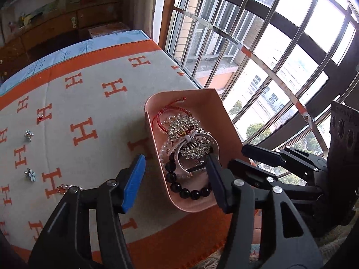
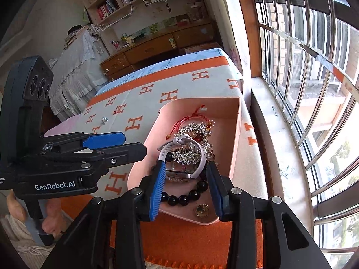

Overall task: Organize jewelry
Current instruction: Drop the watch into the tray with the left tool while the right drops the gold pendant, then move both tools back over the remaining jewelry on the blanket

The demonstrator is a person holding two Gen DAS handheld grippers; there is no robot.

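A white watch lies atop the jewelry heap in the pink tray — between and just beyond the right gripper pads, spread, untouched. The left gripper — spread too — straddles the tray's left wall.

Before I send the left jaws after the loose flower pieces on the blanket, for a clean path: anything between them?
Nothing visible: bare blanket lies between the left gripper and the flower earrings.

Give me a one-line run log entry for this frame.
left gripper: open, empty | right gripper: open, empty, over pink tray | white watch, black bead bracelet in tray | small pieces on blanket
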